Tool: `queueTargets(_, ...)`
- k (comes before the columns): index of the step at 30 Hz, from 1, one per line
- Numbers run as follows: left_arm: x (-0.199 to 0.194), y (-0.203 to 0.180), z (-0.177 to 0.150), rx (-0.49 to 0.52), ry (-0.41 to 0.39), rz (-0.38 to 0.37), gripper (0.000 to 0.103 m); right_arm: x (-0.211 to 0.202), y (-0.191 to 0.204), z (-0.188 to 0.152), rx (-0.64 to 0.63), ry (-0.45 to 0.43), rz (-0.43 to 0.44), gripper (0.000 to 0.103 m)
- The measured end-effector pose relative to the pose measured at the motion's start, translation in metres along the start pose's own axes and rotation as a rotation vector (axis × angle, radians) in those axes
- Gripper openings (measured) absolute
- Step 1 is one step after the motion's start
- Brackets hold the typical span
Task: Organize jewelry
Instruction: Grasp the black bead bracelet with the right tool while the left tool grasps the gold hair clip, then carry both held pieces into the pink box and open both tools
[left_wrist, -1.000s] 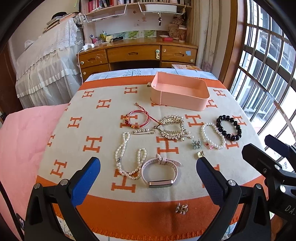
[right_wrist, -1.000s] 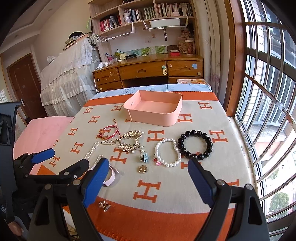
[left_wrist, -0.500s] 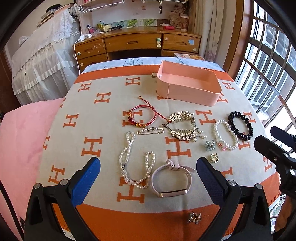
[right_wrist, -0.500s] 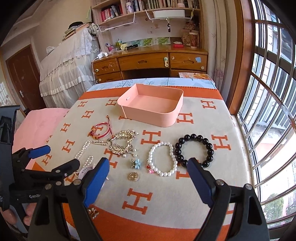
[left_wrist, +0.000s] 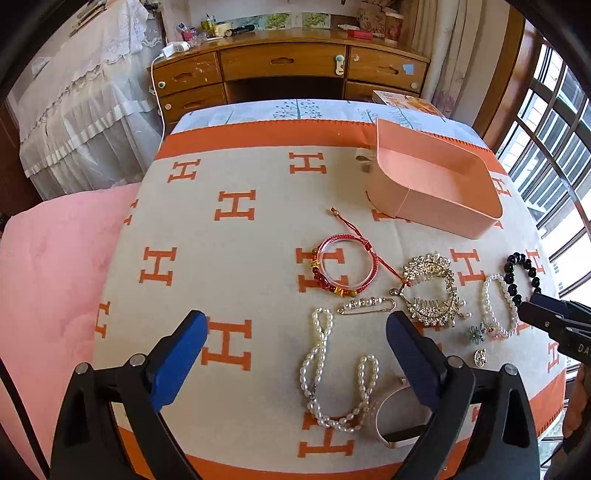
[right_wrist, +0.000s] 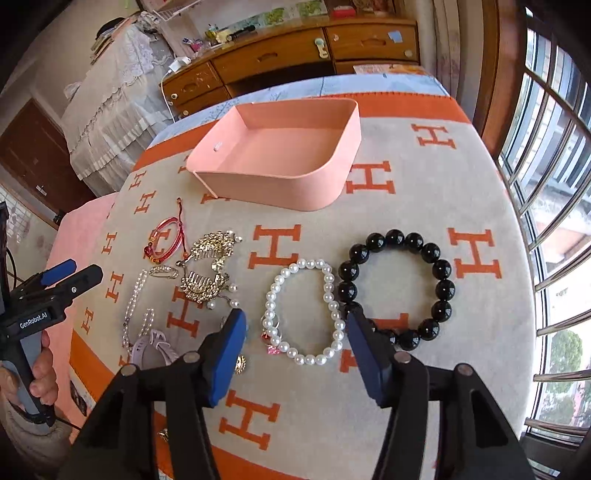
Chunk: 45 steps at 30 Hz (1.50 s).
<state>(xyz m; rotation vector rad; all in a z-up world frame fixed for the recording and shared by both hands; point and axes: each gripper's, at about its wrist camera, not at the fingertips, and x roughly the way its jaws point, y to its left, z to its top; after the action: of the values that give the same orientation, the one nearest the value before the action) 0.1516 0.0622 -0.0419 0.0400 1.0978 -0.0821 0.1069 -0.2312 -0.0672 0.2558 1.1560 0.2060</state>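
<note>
Jewelry lies spread on an orange-and-cream H-pattern blanket (left_wrist: 236, 258) in front of an empty pink box (right_wrist: 273, 184). My right gripper (right_wrist: 295, 321) hangs just above a white pearl bracelet (right_wrist: 334, 306). Its jaws are closing, the bracelet lies between them, and the pads do not touch it. A black bead bracelet (right_wrist: 441, 269) lies just right of it. My left gripper (left_wrist: 295, 332) is wide, its jaws closing slightly, over a long pearl strand (left_wrist: 314, 362) with nothing gripped. A red cord bracelet (left_wrist: 325, 277), a pin (left_wrist: 365, 305) and a gold comb (left_wrist: 424, 264) lie beyond.
A pink watch band (left_wrist: 384, 437), a small flower piece (left_wrist: 476, 332) and a gold charm (left_wrist: 480, 357) lie near the front edge. A pink cushion (left_wrist: 55, 277) adjoins the left side. A wooden desk (left_wrist: 284, 62) stands behind and a barred window (right_wrist: 554, 184) is at the right.
Both grippers have moved forward and lower over the blanket, tipping further down. The right jaws have narrowed a lot around the pearl bracelet. The left jaws have narrowed slightly.
</note>
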Motion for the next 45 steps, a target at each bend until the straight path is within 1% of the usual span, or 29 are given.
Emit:
queueTargets(1, 0.003, -0.002, 0.004, 0.001, 0.021, -0.028, 0.094, 0.004, -0.003, 0.004, 0.020, 0.021, 0.012, 0.051)
queueTargets(3, 0.008, -0.009, 0.009, 0.009, 0.050, -0.079, 0.093, 0.010, -0.009, 0.011, 0.046, 0.057, 0.029, 0.050)
queueTargets(4, 0.010, -0.015, 0.011, 0.020, 0.062, -0.097, 0.089, 0.012, -0.011, 0.014, 0.050, 0.063, 0.022, 0.049)
queueTargets(6, 0.012, -0.032, 0.014, 0.055, 0.077, -0.126, 0.085, 0.015, -0.012, 0.020, 0.050, 0.074, 0.000, 0.049)
queueTargets(7, 0.013, -0.042, 0.015, 0.078, 0.082, -0.140, 0.083, 0.017, -0.014, 0.023, 0.053, 0.081, -0.007, 0.047)
queueTargets(8, 0.015, -0.053, 0.016, 0.098, 0.086, -0.147, 0.080, 0.019, -0.016, 0.024, 0.063, 0.090, -0.009, 0.043)
queueTargets(10, 0.022, -0.073, 0.019, 0.135, 0.106, -0.157, 0.066, 0.024, -0.020, 0.027, 0.079, 0.114, 0.010, 0.037)
queueTargets(12, 0.033, -0.091, 0.022, 0.153, 0.144, -0.181, 0.058, 0.026, -0.020, 0.027, 0.071, 0.121, 0.001, 0.035)
queueTargets(15, 0.052, -0.108, 0.026, 0.149, 0.204, -0.203, 0.051, 0.030, -0.021, 0.028, 0.065, 0.135, -0.018, 0.032)
queueTargets(16, 0.059, -0.113, 0.028, 0.143, 0.224, -0.207, 0.045, 0.032, -0.022, 0.028, 0.068, 0.139, -0.020, 0.030)
queueTargets(19, 0.077, -0.122, 0.034, 0.119, 0.273, -0.217, 0.034, 0.038, -0.025, 0.030, 0.068, 0.149, -0.030, 0.021)
queueTargets(22, 0.088, -0.129, 0.037, 0.099, 0.299, -0.212, 0.031, 0.039, -0.027, 0.031, 0.057, 0.138, -0.027, 0.018)
queueTargets(25, 0.089, -0.136, 0.040, 0.104, 0.298, -0.202, 0.030, 0.040, -0.025, 0.032, 0.045, 0.136, -0.013, 0.015)
queueTargets(30, 0.092, -0.146, 0.043, 0.096, 0.314, -0.191, 0.030, 0.037, -0.031, 0.030, 0.060, 0.132, 0.015, 0.015)
queueTargets(32, 0.092, -0.146, 0.042, 0.083, 0.320, -0.195, 0.030, 0.033, -0.033, 0.028, 0.063, 0.122, 0.023, 0.015)
queueTargets(35, 0.092, -0.144, 0.044, 0.081, 0.313, -0.180, 0.030, 0.026, -0.034, 0.027, 0.068, 0.108, 0.036, 0.015)
queueTargets(36, 0.093, -0.148, 0.044, 0.085, 0.306, -0.165, 0.028, 0.023, -0.034, 0.027, 0.069, 0.102, 0.038, 0.015)
queueTargets(37, 0.092, -0.148, 0.044, 0.088, 0.300, -0.149, 0.019, 0.020, -0.033, 0.026, 0.071, 0.097, 0.041, 0.015)
queueTargets(39, 0.093, -0.151, 0.044, 0.089, 0.299, -0.159, 0.007, 0.012, -0.032, 0.027, 0.069, 0.081, 0.046, 0.015)
queueTargets(42, 0.089, -0.154, 0.045, 0.097, 0.273, -0.144, 0.007, -0.003, -0.028, 0.030, 0.065, 0.046, 0.062, 0.015)
queueTargets(45, 0.076, -0.151, 0.048, 0.101, 0.236, -0.143, 0.007, -0.021, -0.021, 0.039, 0.052, 0.002, 0.077, 0.015)
